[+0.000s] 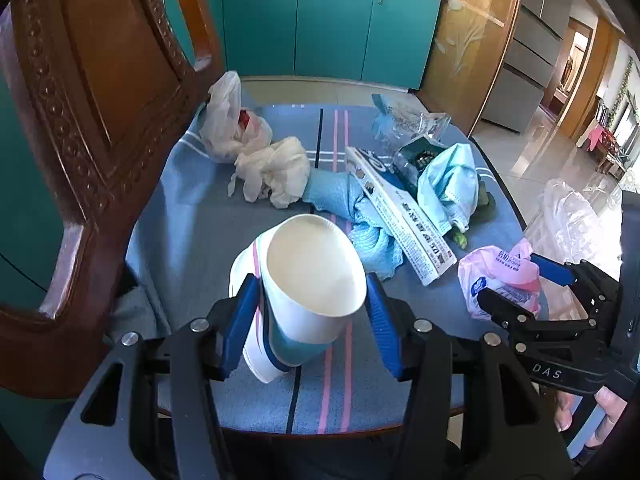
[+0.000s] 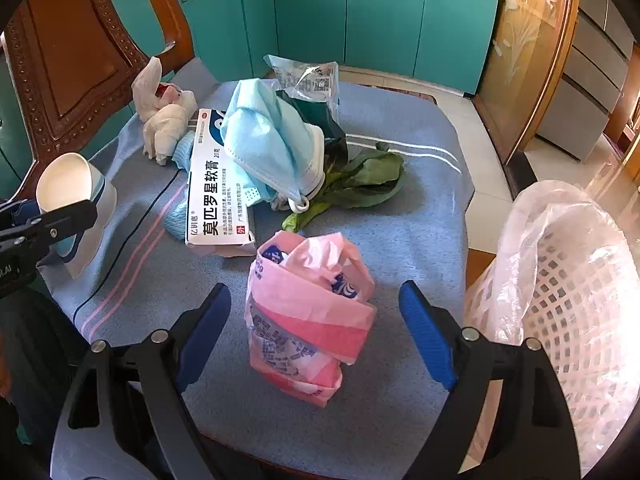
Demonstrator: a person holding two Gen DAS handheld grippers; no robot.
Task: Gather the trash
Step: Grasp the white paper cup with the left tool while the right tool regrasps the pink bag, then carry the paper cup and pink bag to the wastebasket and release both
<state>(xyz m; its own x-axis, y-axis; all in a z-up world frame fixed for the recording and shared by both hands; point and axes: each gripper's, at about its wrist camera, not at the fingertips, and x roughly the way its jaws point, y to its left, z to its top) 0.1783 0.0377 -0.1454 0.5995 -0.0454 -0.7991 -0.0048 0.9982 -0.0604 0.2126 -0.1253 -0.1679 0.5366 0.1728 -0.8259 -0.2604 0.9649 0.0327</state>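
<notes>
Two grippers worked over a blue towel (image 2: 400,240). At lower centre of the left wrist view, the left gripper (image 1: 311,312) had its fingers closed against a tilted stack of paper cups (image 1: 308,280). At lower centre of the right wrist view, the right gripper (image 2: 316,332) held its fingers wide apart around a pink tissue packet (image 2: 308,316), not touching it. A lined white basket (image 2: 580,300) stood at right.
</notes>
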